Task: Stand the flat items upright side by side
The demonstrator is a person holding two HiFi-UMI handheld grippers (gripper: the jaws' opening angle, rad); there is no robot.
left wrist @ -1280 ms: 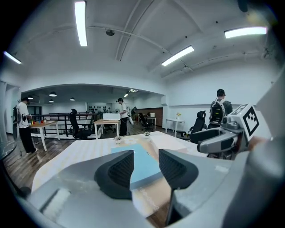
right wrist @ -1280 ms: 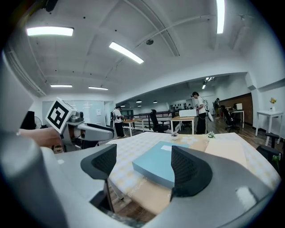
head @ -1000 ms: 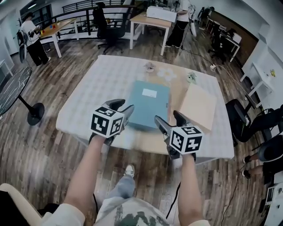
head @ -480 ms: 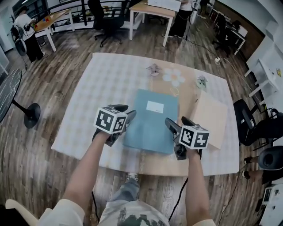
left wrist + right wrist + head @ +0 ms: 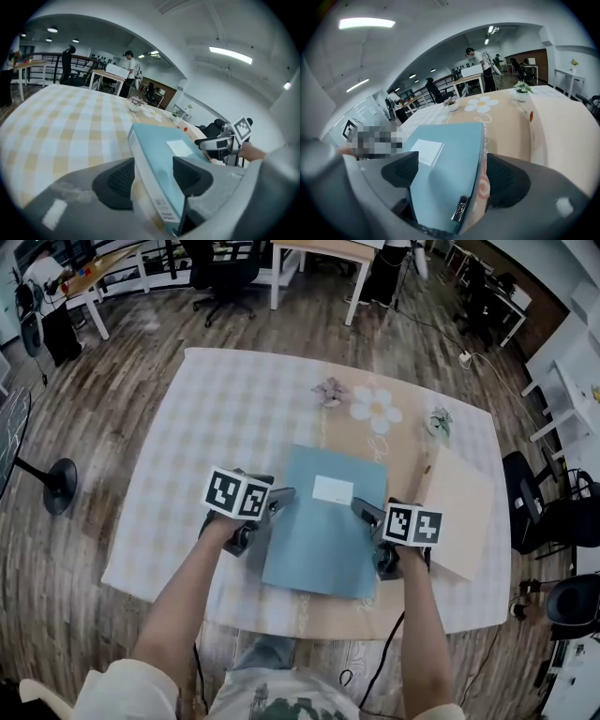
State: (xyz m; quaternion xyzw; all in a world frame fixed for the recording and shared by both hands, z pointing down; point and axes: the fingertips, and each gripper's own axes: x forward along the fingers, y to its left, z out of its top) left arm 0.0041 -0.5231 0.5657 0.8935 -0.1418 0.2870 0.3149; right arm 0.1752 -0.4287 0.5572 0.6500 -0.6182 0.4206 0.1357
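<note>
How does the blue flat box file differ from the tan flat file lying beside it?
The blue flat box file bears a white label; the tan flat file shows none. The blue file's side edges sit between the open jaws of the left claw and right claw, which have just been opening; no claw is around the tan file, to its right. Both lie flat on the table, not yet upright.

Pale teal on the file box (image 5: pixel 319 540) between the black ribbed pads (image 5: pixel 118 183) of the left gripper (image 5: pixel 152 176) and the right gripper (image 5: pixel 454 176), white on its label (image 5: pixel 333 489). Yellow-and-white check on the tablecloth (image 5: pixel 225 418) beneath, a white daisy print (image 5: pixel 375 409) beyond the jaws. Beige on the flat box (image 5: pixel 461 512) right of the right gripper.
</note>
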